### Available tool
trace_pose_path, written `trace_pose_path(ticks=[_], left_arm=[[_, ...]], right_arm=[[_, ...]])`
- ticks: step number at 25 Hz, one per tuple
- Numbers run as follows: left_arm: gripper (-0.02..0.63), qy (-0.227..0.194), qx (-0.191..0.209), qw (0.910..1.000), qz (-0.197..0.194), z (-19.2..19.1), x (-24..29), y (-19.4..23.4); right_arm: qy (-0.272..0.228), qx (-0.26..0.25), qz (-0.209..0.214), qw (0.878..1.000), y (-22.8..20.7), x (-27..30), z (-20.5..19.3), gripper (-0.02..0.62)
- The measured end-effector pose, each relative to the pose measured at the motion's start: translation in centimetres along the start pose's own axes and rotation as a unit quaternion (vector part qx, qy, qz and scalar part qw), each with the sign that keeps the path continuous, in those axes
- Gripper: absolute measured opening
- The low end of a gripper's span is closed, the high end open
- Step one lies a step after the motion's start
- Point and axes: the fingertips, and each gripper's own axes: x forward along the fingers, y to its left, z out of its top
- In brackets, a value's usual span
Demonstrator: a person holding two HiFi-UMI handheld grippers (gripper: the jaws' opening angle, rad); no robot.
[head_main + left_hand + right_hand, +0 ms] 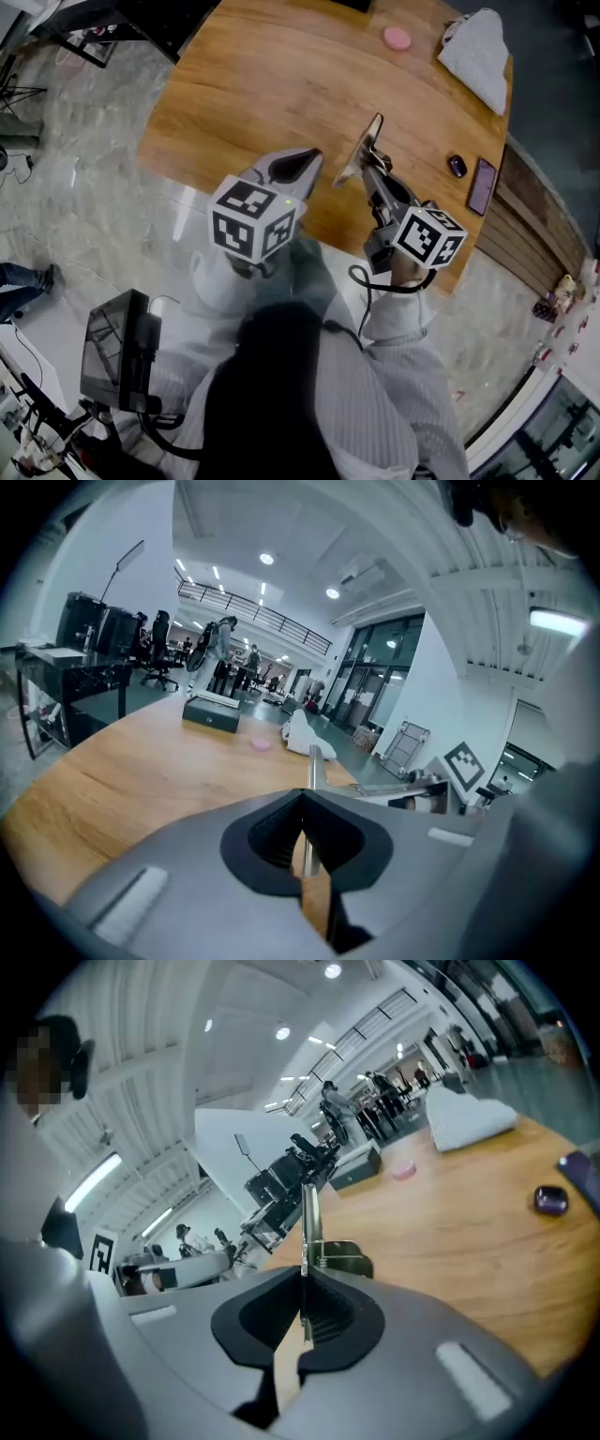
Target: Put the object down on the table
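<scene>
Right gripper (304, 1283) jaws pinched on thin clipboard (306, 1218) — left gripper (302, 803) jaws together, empty.

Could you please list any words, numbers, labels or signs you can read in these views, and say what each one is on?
No readable text anywhere.
On the left marker cube and the right marker cube: black-and-white square patterns only, no letters.
On the phone and the held board: no print visible.
</scene>
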Motion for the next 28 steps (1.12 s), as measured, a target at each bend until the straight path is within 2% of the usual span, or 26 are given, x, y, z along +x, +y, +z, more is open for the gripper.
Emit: trace_pose_path(ticks=[2, 5, 10, 16, 19, 23, 28], left_arm=[[0.002, 0.017, -0.01, 0.9998, 0.001, -1.1, 1.0, 0.7], [0.002, 0.041, -0.025, 0.9989, -0.001, -2.0, 3.4, 2.7], [0.002, 0.061, -0.046, 0.9971, -0.006, -2.8, 5.9, 4.5], [0.002, 0.066, -0.06, 0.9959, -0.012, -2.6, 7.6, 5.8], [0.002, 0.069, -0.047, 0.9964, -0.014, -2.6, 6.8, 6.2], [0.002, 0.065, -0.048, 0.9965, -0.022, -2.2, 6.6, 6.1], [0.002, 0.062, -0.045, 0.9965, -0.032, -2.1, 6.7, 5.6]], right_arm=[[0.025, 0.063, 0.021, 0.997, -2.1, 1.9, -0.8, 0.017], [0.066, 0.144, 0.037, 0.987, -5.5, 5.8, -1.6, 0.015], [0.102, 0.228, 0.033, 0.968, -10.1, 9.6, -2.9, 0.015], [0.162, 0.257, -0.015, 0.953, -13.2, 11.1, -4.8, 0.017], [0.161, 0.278, 0.009, 0.947, -12.4, 12.0, -5.6, 0.017], [0.18, 0.296, -0.007, 0.938, -12.5, 11.8, -6.0, 0.018], [0.182, 0.302, 0.003, 0.936, -13.0, 12.0, -6.0, 0.026]])
